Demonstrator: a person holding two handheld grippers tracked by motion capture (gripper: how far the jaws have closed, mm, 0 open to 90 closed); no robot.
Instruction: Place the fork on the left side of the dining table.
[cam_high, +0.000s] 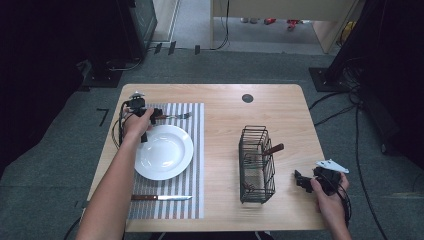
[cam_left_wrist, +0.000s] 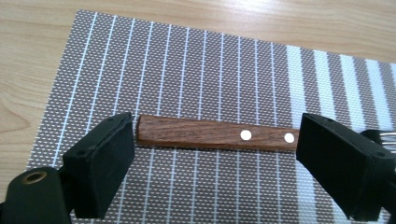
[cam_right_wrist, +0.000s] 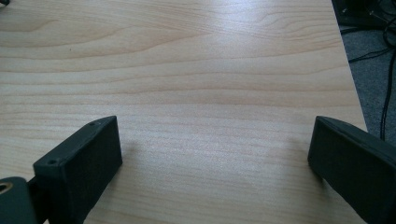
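Straddling the fork (cam_left_wrist: 217, 134) lengthwise, my left gripper (cam_left_wrist: 215, 158) has its jaws spread wide, one off each end of the wooden handle, neither touching it. The fork lies on the striped placemat (cam_high: 192, 150) at about 12 o'clock from the white plate (cam_high: 165, 151); a knife (cam_high: 161, 198) lies at the plate's 6 o'clock. My right gripper (cam_right_wrist: 212, 163) rests released over bare table (cam_right_wrist: 196, 70), at 3 o'clock from the wire basket (cam_high: 257, 164).
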